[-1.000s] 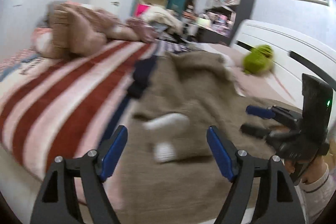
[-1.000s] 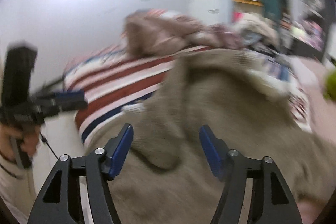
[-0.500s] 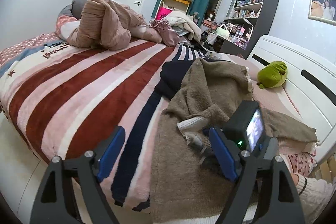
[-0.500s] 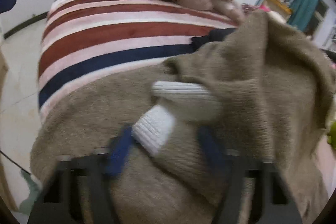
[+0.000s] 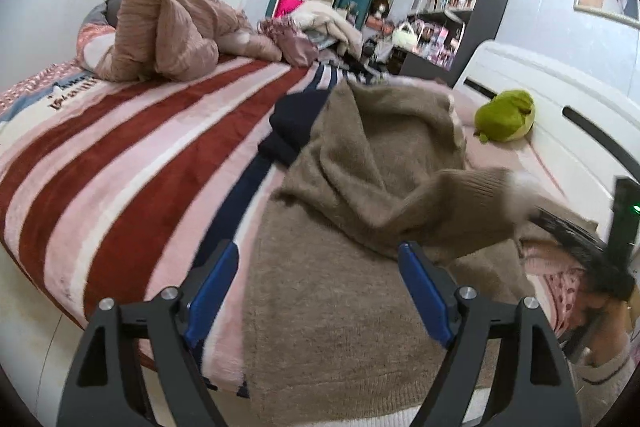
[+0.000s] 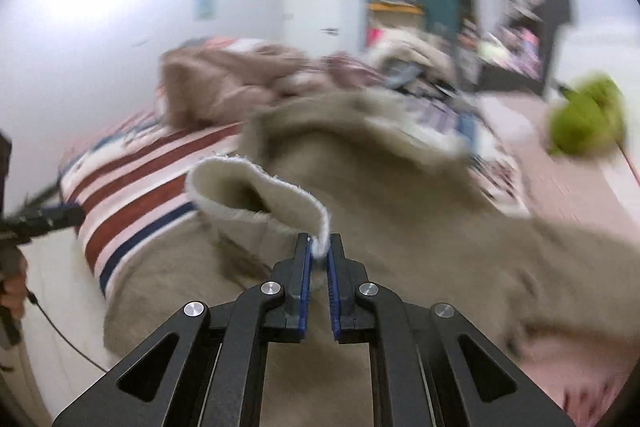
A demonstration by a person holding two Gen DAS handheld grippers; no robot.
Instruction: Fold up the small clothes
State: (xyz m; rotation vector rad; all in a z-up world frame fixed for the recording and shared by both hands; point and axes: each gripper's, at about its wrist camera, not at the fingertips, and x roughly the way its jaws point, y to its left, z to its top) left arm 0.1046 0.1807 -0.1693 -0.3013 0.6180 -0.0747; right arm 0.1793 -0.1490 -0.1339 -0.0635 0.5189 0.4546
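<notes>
A tan knit sweater (image 5: 360,287) lies spread over the near corner of the striped bed, its upper part bunched. My right gripper (image 6: 319,247) is shut on the white cuff (image 6: 256,187) of one sleeve and holds it lifted. In the left wrist view the sleeve (image 5: 460,195) stretches out to the right toward the right gripper (image 5: 560,227). My left gripper (image 5: 316,287) is open and empty, hovering over the sweater's lower body.
A striped red, pink and navy blanket (image 5: 120,167) covers the bed. A dark navy garment (image 5: 296,123) lies beside the sweater. A pink quilt heap (image 5: 168,35) sits at the far end. A green plush toy (image 5: 506,117) lies by the white headboard (image 5: 560,107).
My right gripper has closed on the sleeve cuff and pulled it up and out to the right. The left gripper stays open and has barely shifted.
</notes>
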